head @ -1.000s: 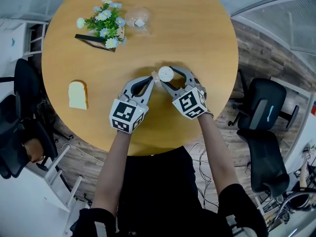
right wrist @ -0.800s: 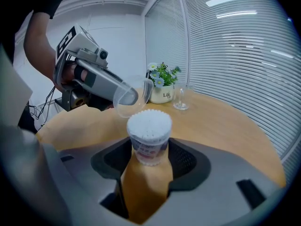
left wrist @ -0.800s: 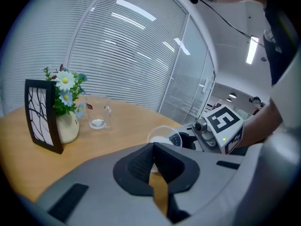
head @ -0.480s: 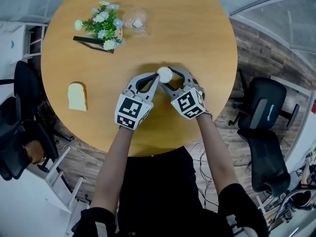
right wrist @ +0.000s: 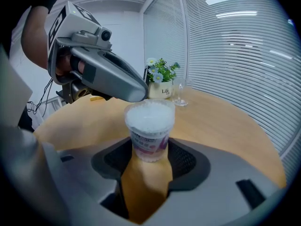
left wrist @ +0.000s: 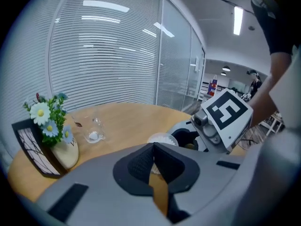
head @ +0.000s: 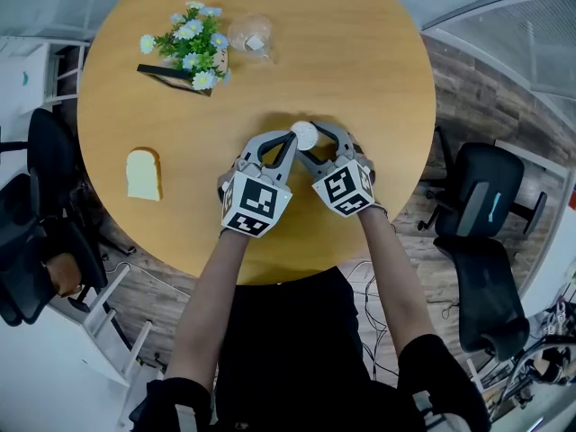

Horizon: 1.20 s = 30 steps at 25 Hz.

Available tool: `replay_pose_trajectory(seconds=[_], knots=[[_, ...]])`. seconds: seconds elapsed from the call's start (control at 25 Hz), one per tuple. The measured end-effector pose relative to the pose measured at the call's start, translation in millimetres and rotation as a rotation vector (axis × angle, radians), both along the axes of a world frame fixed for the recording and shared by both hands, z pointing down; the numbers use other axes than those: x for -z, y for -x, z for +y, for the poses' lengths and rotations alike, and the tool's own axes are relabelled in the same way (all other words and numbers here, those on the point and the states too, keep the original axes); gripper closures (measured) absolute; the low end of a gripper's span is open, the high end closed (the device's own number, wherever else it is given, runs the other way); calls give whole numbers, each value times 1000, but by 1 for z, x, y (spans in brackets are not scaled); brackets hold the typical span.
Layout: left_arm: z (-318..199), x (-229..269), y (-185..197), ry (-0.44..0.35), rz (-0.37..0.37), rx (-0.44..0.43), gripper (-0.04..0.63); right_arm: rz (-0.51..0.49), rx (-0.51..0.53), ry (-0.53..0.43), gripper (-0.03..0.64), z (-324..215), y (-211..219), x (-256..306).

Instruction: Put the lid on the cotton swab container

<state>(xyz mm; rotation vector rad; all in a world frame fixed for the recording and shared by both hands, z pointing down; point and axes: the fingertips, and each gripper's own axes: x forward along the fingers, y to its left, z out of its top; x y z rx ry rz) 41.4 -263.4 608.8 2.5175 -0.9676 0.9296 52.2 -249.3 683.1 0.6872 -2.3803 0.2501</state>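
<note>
The cotton swab container (head: 305, 134) is a small clear cup with a purple label, standing upright near the middle of the round wooden table (head: 378, 70). A clear lid covers its white top (right wrist: 149, 113). My right gripper (right wrist: 149, 150) is shut on the cup's lower part, one pad on each side. My left gripper (head: 290, 140) comes in from the left with its jaws shut and nothing seen between them. Its tip (right wrist: 137, 95) rests at the lid's rim. In the left gripper view the container (left wrist: 162, 138) shows just beyond the closed pads (left wrist: 141, 163).
At the far left of the table stand a vase of daisies (head: 192, 48) and a clear glass (head: 250, 36). A slice of bread (head: 142, 173) lies near the left edge. Office chairs stand off the table to the right (head: 486, 207) and to the left (head: 45, 156).
My left gripper has rolled and shifted right, bringing its tip from beside the container to the lid's rim. The right gripper and the container have stayed put.
</note>
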Motion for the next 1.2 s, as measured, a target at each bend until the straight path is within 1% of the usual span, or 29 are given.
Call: replay_pose_trajectory(seconds=[0.12, 0.2, 0.4, 0.6, 0.84, 1.0, 1.08, 1.2], knots=[[-1, 0, -2, -27, -68, -29, 589, 7, -8, -1, 385, -1, 0, -1], [-1, 1, -4, -37, -90, -41, 589, 11, -11, -5, 385, -1, 0, -1], [-1, 4, -16, -32, -67, -55, 589, 14, -9, -3, 385, -1, 0, -1], [-3, 1, -21, -35, -95, -60, 589, 15, -9, -3, 385, -2, 1, -2], [-2, -5, -23, -43, -185, -92, 589, 19, -8, -2, 385, -2, 2, -3], [0, -6, -25, -80, -234, -110, 589, 24, -10, -3, 385, -2, 1, -4], [0, -6, -25, -81, -236, -104, 589, 25, -9, -3, 385, -2, 1, -4], [-1, -5, -25, -66, -214, -88, 589, 25, -8, -1, 384, -2, 1, -3]])
